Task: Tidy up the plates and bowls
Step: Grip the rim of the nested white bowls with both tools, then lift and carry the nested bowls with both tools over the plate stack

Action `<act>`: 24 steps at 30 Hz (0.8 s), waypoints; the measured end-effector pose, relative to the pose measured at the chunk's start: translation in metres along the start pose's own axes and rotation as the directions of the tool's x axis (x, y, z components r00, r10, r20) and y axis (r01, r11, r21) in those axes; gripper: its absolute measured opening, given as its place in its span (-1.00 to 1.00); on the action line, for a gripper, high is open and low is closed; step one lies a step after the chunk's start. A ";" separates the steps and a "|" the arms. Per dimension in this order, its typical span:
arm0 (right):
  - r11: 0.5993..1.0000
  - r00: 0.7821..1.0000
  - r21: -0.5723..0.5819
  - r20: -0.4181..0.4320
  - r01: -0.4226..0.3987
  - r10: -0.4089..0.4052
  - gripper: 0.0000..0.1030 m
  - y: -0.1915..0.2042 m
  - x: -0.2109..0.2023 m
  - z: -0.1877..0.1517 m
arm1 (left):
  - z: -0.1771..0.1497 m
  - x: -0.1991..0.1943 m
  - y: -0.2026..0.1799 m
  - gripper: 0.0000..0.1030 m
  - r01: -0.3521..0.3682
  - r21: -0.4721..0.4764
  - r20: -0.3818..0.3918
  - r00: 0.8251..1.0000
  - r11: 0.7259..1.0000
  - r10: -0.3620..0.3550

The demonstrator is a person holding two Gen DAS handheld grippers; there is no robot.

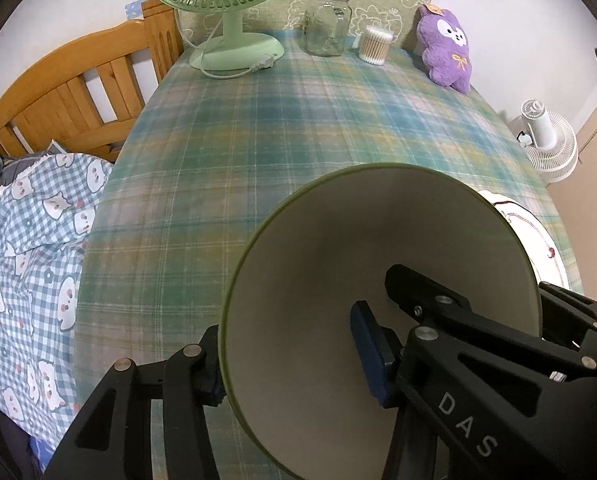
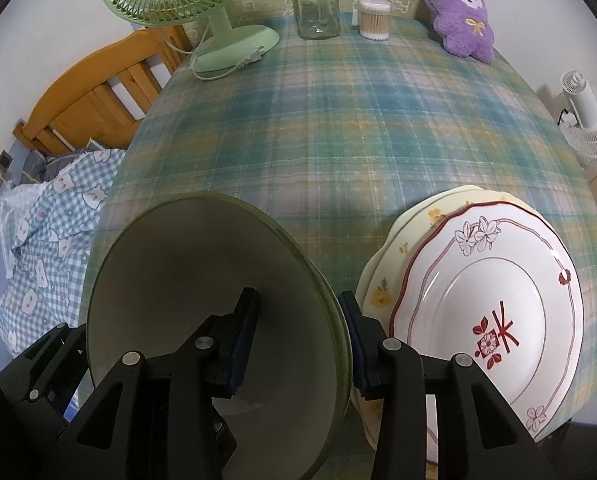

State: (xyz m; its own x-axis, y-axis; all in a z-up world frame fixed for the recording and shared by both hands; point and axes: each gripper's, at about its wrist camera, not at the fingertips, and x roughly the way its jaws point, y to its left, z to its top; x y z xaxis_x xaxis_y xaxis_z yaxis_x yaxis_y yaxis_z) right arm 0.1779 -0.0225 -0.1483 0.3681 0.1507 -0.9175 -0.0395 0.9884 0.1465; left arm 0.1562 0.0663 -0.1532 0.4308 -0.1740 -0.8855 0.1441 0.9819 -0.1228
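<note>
Over at the left of the plaid-covered table (image 1: 258, 128), the left gripper (image 1: 290, 356) straddles the near-left rim of a wide green-rimmed bowl with a cream inside (image 1: 378, 280): one blue pad sits inside, the other outside against the wall. That looks like a grasp on the rim, though the outer pad is mostly tucked behind the bowl. The bowl tips up towards the camera. Moving right, the right gripper (image 2: 298, 344) brackets the opposite rim of the same bowl (image 2: 202, 304), one finger inside, one outside, clamped across the wall so far as the angle shows. Right again, a white plate with red flower trim (image 2: 498, 304) lies on top of a cream plate with yellow flowers (image 2: 382, 292), just beside the bowl.

Only the right wrist view shows that stack properly; the left one catches a mere sliver of the white plate (image 1: 538, 236) behind the bowl. The left view shows the right gripper's fingers (image 1: 418, 292) reaching into the bowl, while the right view shows only a dark piece of the left gripper at its lower left. Both hide the bowl's base and the table beneath it. At the back stand a green desk fan (image 1: 226, 12), a glass jar (image 1: 326, 20) and a purple plush toy (image 1: 446, 44).
</note>
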 end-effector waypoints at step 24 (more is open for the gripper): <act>0.996 0.997 0.076 0.064 0.038 -0.043 -0.13 -0.019 -0.072 0.008 | 0.018 -0.055 -0.034 -0.01 0.040 0.055 0.041 0.998 0.998 -0.042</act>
State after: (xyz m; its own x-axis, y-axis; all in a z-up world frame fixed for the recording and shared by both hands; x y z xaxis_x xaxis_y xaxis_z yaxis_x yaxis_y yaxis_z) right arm 0.1591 -0.0524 -0.0820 0.4283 0.1069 -0.8973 0.0454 0.9892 0.1395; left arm 0.1437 0.0409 -0.0925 0.4607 -0.2184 -0.8603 0.2098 0.9686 -0.1335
